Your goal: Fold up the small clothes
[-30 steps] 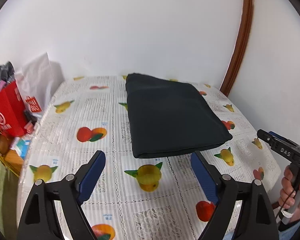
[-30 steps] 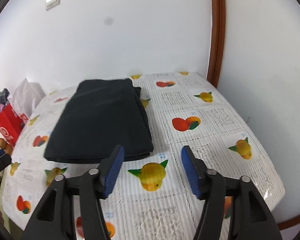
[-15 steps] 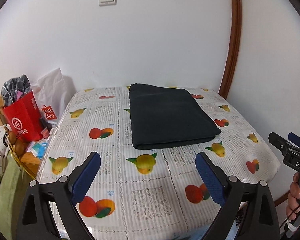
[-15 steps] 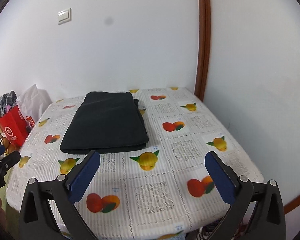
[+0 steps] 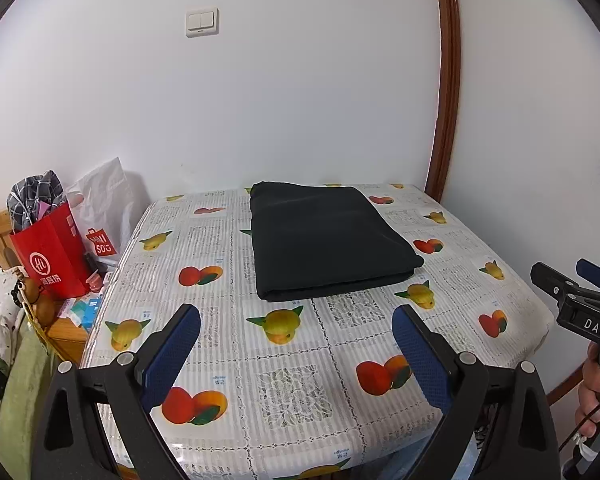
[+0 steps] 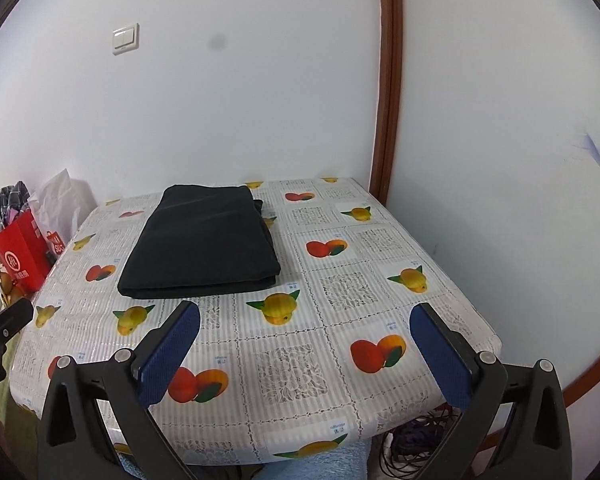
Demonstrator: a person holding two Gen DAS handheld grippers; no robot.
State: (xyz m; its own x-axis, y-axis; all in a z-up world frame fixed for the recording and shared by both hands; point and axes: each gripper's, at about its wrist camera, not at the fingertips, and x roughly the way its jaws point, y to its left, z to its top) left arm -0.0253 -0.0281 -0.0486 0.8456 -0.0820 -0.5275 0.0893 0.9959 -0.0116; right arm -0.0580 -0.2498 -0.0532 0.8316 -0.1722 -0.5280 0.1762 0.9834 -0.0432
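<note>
Left wrist view: the left tool fills the lower part of the frame, its blue-padded fingers wide apart with nothing between them, only the fruit-printed plastic cloth of the desk showing through the gap. The dark, flat folded rectangle of fabric sits in the centre of the frame, toward the far wall, square to the desk edges and well apart from the tool. Judged: the fold is finished and the tool is held clear so as not to disturb it. At the right edge a hand grips the other handle. A red paper bag and white plastic bag stand at mid-left, off the desk (no part in this).

Right wrist view: the right tool is likewise spread, empty, in the lower frame. The dark folded fabric lies left of centre, layered edges facing the camera, neatly stacked. Remaining work, if any: a next garment (none visible).
</note>
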